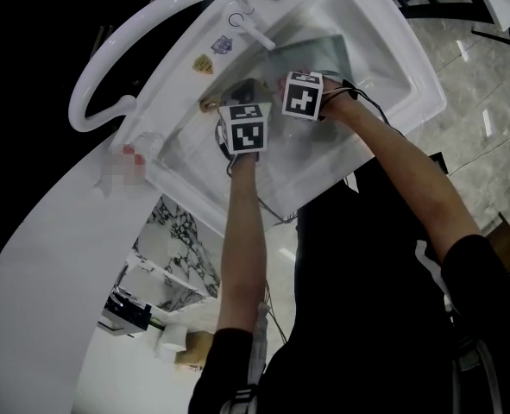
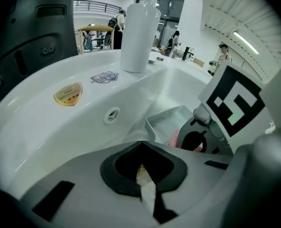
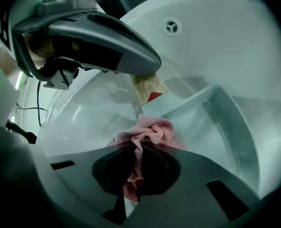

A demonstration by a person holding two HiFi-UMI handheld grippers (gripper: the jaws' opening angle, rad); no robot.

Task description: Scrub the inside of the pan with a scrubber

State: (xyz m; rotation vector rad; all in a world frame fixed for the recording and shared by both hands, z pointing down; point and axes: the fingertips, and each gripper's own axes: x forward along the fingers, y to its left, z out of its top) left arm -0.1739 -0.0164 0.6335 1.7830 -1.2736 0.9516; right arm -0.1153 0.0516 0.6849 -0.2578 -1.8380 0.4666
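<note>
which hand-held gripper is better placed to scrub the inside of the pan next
Right. The right hand-held gripper is shut on the pink knitted scrubber cloth, which lies inside the grey square metal pan. The left hand-held gripper is shut on the pan's pale wooden handle, likely best steadying it.

You are working with 2 grippers: 1 left gripper point(image 2: 142, 172) and 1 right gripper point(image 3: 133, 175). Count 1 sink point(image 1: 410, 84), 1 faucet point(image 1: 142, 33), 1 pan point(image 3: 216, 122) with 1 wooden handle point(image 3: 147, 87), and 1 pink scrubber point(image 3: 150, 132). The sink's rim carries 2 stickers, 1 gold sticker point(image 2: 68, 93) and 1 pale sticker point(image 2: 105, 77), plus 1 overflow hole point(image 2: 112, 115).
</note>
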